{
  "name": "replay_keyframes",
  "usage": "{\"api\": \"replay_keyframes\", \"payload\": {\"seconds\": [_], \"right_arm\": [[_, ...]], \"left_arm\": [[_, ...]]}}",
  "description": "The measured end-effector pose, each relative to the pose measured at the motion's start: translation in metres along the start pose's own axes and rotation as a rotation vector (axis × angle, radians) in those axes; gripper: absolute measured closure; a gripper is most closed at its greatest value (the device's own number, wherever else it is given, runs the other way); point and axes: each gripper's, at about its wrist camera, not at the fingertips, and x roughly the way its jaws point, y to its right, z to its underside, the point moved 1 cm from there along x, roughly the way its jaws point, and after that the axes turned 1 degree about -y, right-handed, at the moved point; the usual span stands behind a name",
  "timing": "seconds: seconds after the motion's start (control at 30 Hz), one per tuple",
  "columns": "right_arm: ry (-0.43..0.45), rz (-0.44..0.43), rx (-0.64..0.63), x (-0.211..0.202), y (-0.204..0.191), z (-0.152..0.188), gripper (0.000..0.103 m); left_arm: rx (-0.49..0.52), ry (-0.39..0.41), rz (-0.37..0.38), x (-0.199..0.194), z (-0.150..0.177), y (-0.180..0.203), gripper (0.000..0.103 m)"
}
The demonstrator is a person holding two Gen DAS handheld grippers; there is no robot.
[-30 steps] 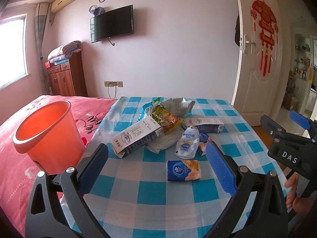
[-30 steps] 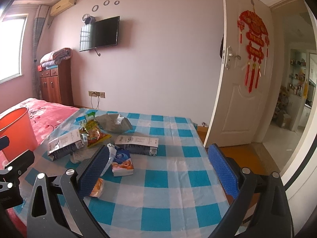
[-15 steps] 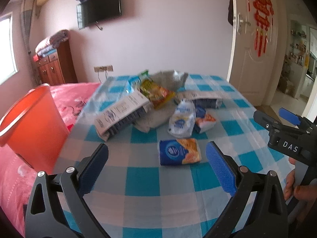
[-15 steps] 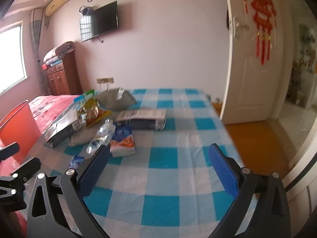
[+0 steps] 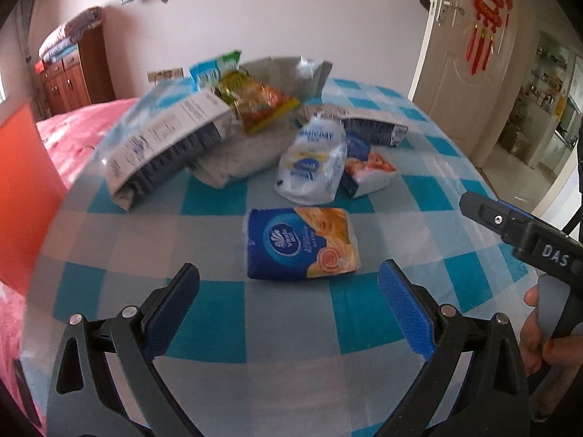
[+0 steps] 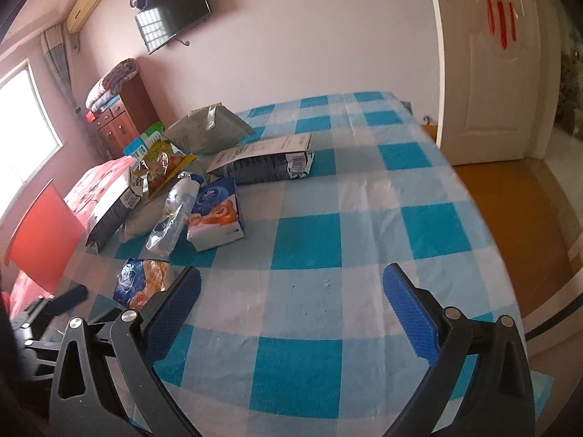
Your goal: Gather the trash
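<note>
The blue-and-orange tissue packet (image 5: 301,243) lies flat on the checked worktop (image 5: 226,327), apart from the rest of the litter and nearest to me, so I take it as my first pick. My left gripper (image 5: 288,307) hangs just short of it with the jaws spread wide and nothing between them; the packet sits ahead of the gap, a little right of centre.

To do this well I would line the gap up on the packet's short span, so the pads close across its width and not along its length. It looks soft and slack, so I expect it to crumple; I would come down low, nearly brushing the cloth, and close slowly so the pads catch the body and not just a loose fold of wrapper. Snagging the tablecloth is the thing to watch.

Behind it sits the heap: a clear plastic pouch (image 5: 314,160) leaning against a second tissue pack (image 5: 368,171), a long grey carton (image 5: 164,142), a yellow snack wrapper (image 5: 260,103) and a grey bag (image 5: 288,74). I would leave those for later passes.

The orange bin (image 5: 25,196) stands off the worktop's left edge beside the pink bed (image 5: 80,134), so the carry will go leftward.

My right gripper (image 6: 289,313) is also wide open and empty, over bare cloth well right of the heap.
</note>
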Motion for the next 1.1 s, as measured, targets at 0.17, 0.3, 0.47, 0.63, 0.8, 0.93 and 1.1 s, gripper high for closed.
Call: {"api": "replay_keyframes", "payload": {"seconds": [0.17, 0.3, 0.47, 0.63, 0.8, 0.93, 1.1], "right_arm": [[-0.026, -0.051, -0.021, 0.011, -0.007, -0.003, 0.005], [-0.045, -0.087, -0.049, 0.019, -0.016, -0.006, 0.005], [-0.075, -0.122, -0.069, 0.030, -0.027, -0.013, 0.005], [-0.097, -0.167, -0.067, 0.038, -0.037, -0.021, 0.005], [-0.092, -0.185, -0.073, 0.045, -0.048, -0.034, 0.006], [-0.117, -0.222, -0.064, 0.056, -0.055, -0.042, 0.025], [-0.140, -0.284, -0.019, 0.069, -0.060, -0.051, 0.034]], "left_arm": [[0.018, -0.025, -0.016, 0.015, -0.003, 0.002, 0.004], [0.029, -0.039, -0.026, 0.024, -0.007, 0.001, 0.004], [0.024, -0.060, -0.021, 0.032, -0.014, -0.002, 0.004], [0.025, -0.072, -0.017, 0.037, -0.017, -0.002, 0.009], [0.014, -0.060, -0.028, 0.035, -0.020, -0.007, 0.024], [-0.010, -0.051, -0.016, 0.032, -0.021, -0.013, 0.032], [-0.061, -0.038, 0.002, 0.030, -0.023, -0.026, 0.053]]}}
